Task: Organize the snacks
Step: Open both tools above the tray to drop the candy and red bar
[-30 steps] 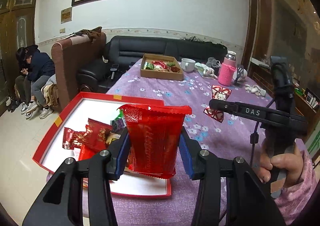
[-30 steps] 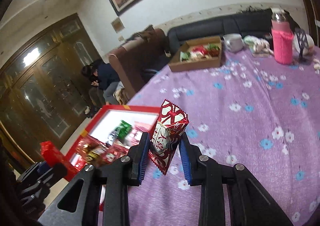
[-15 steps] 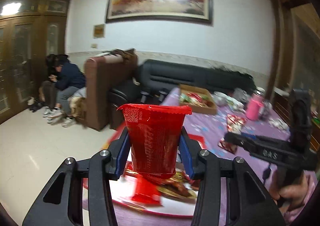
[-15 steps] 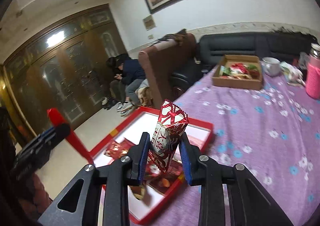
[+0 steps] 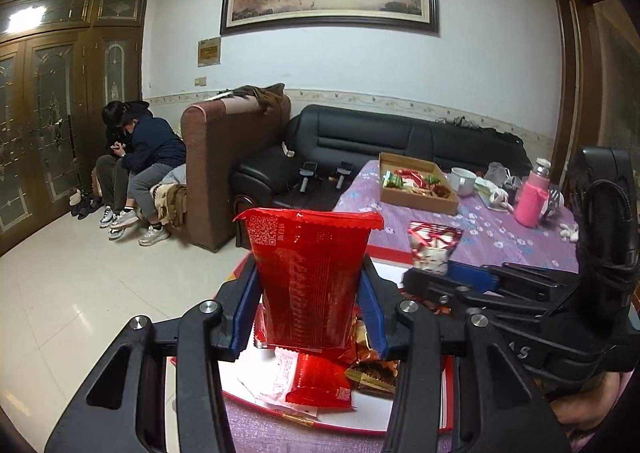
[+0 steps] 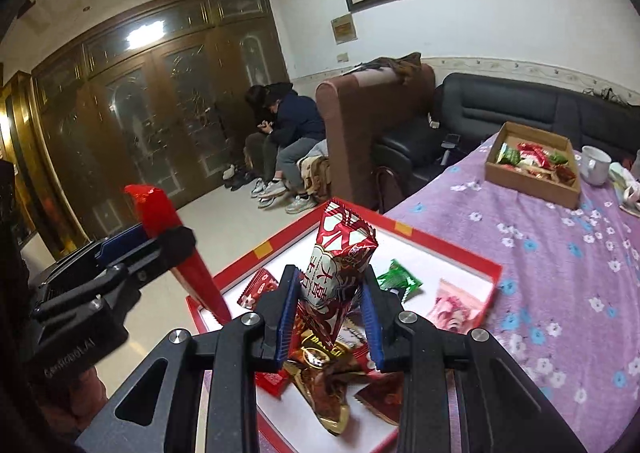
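Note:
My left gripper (image 5: 309, 293) is shut on a large red snack packet (image 5: 310, 269) that stands upright between the blue pads, just above the near end of the red tray (image 5: 390, 253). My right gripper (image 6: 330, 293) is shut on a red-and-white packet (image 6: 340, 257) above the same tray (image 6: 448, 249). In the left wrist view the right gripper (image 5: 440, 281) hangs close on the right with its packet (image 5: 434, 247). Several loose snacks lie in the tray, among them a green packet (image 6: 400, 279) and a pink one (image 6: 452, 307).
The tray sits at the corner of a table with a purple floral cloth (image 6: 560, 253). At the far end stand a cardboard box of snacks (image 6: 532, 189), a white mug (image 6: 596, 165) and a pink bottle (image 5: 530, 203). Sofas and a seated person (image 5: 148, 149) are beyond the table.
Both grippers have swung left with their packets still held and now hang over the red tray. The right gripper has rolled and come close beside the left one.

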Demonstrator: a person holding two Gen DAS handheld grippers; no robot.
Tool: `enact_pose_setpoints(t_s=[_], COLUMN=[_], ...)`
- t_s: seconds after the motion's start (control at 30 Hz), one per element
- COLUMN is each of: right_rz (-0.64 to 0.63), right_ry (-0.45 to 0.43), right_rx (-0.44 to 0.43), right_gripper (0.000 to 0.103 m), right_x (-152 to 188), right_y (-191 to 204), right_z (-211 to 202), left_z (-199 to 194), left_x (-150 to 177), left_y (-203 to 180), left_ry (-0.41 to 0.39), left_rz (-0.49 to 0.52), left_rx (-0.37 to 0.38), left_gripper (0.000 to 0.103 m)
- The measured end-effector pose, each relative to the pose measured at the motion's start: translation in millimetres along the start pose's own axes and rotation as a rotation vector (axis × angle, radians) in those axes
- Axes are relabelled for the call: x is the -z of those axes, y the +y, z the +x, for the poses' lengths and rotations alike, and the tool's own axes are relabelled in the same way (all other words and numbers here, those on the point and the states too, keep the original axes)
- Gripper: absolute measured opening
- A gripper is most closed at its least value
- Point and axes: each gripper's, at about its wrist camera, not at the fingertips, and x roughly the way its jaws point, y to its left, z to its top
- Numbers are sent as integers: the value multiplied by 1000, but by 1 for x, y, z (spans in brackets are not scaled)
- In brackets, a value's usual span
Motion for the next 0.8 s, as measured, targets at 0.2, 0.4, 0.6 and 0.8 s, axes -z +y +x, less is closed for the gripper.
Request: enact_pose_setpoints(t_s=[0.2,0.4,0.6,0.8], right_rz=[16,71,103,144], right_ry=[44,85,92,94], right_rx=[16,42,58,60], right_gripper=[30,30,30,31], right_x=[6,8,8,11], right_y=[-6,-26,-41,-57], right_z=[20,39,50,55], left_z=[14,28,44,58], left_x=[8,13,14,17], left_y=[-8,-18,-31,-40], left_ry=[46,88,122,155], left_rz=[15,39,67,76], left_rx=[16,27,39,43], left_gripper=[45,45,45,45])
